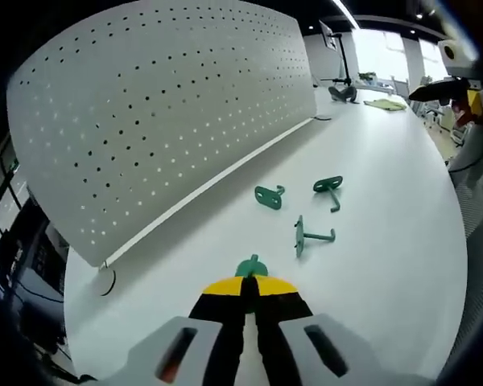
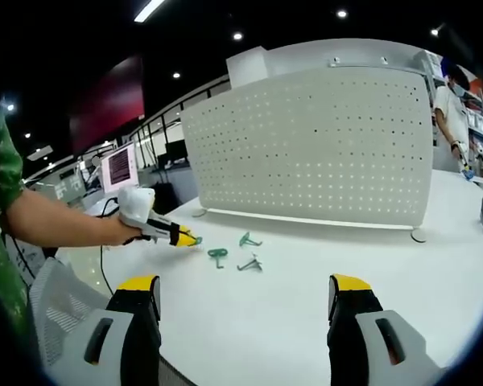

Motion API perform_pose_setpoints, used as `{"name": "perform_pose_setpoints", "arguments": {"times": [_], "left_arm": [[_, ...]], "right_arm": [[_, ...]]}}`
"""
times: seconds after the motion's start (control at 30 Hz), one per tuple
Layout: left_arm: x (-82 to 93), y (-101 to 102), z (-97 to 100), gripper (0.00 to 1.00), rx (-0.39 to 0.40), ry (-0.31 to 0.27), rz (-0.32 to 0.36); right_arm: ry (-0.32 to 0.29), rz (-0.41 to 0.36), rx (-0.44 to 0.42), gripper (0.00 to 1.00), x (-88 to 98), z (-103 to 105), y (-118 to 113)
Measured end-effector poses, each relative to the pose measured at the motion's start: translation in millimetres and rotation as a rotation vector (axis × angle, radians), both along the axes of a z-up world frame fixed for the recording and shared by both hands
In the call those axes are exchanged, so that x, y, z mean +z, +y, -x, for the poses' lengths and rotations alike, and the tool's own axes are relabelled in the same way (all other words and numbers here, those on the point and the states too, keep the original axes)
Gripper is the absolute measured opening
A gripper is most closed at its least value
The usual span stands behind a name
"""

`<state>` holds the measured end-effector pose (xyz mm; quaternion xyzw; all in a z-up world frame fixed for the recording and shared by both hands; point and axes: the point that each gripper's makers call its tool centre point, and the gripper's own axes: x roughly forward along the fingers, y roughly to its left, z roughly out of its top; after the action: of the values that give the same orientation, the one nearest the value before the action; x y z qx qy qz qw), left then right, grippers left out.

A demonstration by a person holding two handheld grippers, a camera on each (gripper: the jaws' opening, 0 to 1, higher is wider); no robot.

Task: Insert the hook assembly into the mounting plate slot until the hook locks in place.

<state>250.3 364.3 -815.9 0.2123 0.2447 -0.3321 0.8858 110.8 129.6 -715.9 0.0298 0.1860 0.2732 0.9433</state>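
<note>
left hand-held gripper [image 1: 249,299]: white body, 2 black jaws, yellow tips | right hand-held gripper [image 2: 247,301]: grey-white body, 2 black jaws, yellow caps | sleeve [image 2: 2,173]: green, patterned | cable [image 2: 103,265]: black

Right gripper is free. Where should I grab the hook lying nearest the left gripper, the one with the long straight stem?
Judging by its pose, take that hook by the straight stem, midway along. It lies flat on the white table with its plate at one end, so come straight down from above, jaws closing across the stem. The open right gripper has room: the other two hooks lie apart from it.
</note>
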Motion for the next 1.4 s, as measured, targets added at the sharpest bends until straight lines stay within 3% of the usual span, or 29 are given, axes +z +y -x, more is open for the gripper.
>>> {"name": "perform_pose_setpoints", "arguments": {"times": [0.67, 1.0, 1.4], "left_arm": [[68.1, -10, 8.8, 0.03, 0.077, -0.128, 0.162], [119.0, -11, 9.9, 0.03, 0.127, -0.219, 0.25], [164.2, -14, 16.2, 0.03, 0.167, -0.302, 0.349]], "right_arm": [[-0.012, -0.006, 0.038, 0.87, 3.1, 3, 7], [-0.021, -0.015, 0.064, 0.87, 6.6, 5, 13], [-0.028, -0.026, 0.1, 0.87, 9.3, 8, 21]]}}
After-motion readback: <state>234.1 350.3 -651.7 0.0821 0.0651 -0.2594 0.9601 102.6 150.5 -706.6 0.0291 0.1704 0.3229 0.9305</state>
